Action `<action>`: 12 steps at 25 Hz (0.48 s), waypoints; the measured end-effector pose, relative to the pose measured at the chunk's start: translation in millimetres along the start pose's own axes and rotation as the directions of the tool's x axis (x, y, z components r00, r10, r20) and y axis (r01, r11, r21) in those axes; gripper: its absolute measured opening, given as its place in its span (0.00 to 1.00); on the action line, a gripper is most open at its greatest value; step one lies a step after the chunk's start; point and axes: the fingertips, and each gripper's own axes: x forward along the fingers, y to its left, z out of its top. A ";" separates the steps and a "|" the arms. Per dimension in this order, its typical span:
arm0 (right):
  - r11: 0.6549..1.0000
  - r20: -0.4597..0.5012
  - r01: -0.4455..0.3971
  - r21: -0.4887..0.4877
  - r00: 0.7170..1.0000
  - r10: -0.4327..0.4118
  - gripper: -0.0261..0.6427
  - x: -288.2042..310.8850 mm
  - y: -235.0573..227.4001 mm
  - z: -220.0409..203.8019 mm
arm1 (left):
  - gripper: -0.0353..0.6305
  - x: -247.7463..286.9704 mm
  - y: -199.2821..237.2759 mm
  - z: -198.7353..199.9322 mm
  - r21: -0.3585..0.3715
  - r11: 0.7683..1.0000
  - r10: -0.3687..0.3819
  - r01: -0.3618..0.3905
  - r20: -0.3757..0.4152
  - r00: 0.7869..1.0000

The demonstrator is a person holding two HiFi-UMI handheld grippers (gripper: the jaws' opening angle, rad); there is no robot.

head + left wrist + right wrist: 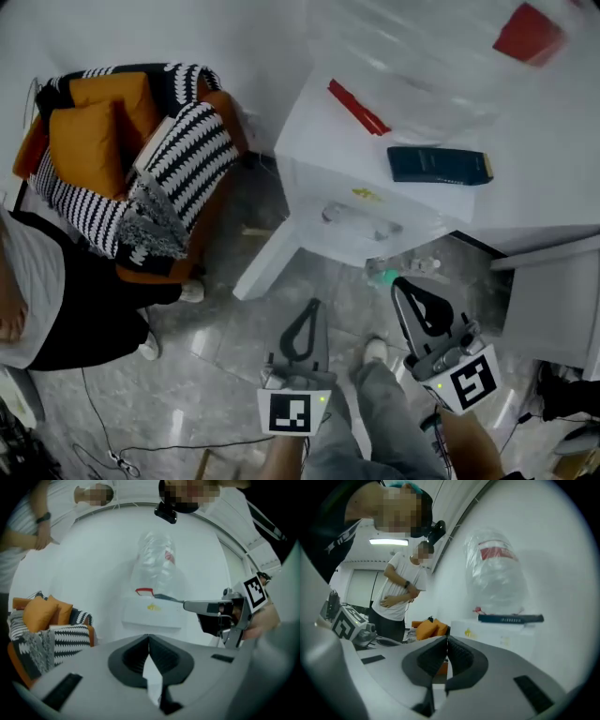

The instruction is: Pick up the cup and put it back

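At table (309, 141) front | cup (361, 223): clear, blurred, hard to make out

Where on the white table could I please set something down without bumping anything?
The table is bare along its near edge, left of the dark flat case and in front of the red strip, and again right of the case. The back is crowded by the clear plastic bag.
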 end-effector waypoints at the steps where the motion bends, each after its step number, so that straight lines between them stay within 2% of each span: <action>1: 1.000 -0.002 -0.017 -0.002 1.000 0.017 0.06 2.2 2.3 -21.7 | 0.07 6.5 0.2 -26.8 0.007 1.000 -0.007 0.007 -0.031 0.999; 3: 1.000 0.013 -0.016 0.010 1.000 0.016 0.06 9.1 3.9 -67.5 | 0.07 20.6 5.7 -77.6 0.041 0.999 -0.014 0.017 -0.082 0.997; 7: 0.998 -0.048 0.016 0.056 0.999 -0.013 0.06 5.7 3.0 -178.8 | 0.07 37.5 6.6 -172.8 0.035 0.998 0.045 -0.043 -0.062 0.997; 9: 0.998 -0.083 -0.005 0.064 0.996 0.010 0.06 5.3 3.6 -235.7 | 0.07 47.8 7.8 -223.5 0.053 0.997 0.060 -0.056 -0.078 0.995; 12: 0.998 -0.079 0.004 0.069 0.997 0.001 0.06 4.7 -3.6 -302.7 | 0.07 64.9 7.5 -293.5 0.066 0.997 0.054 -0.046 -0.125 0.991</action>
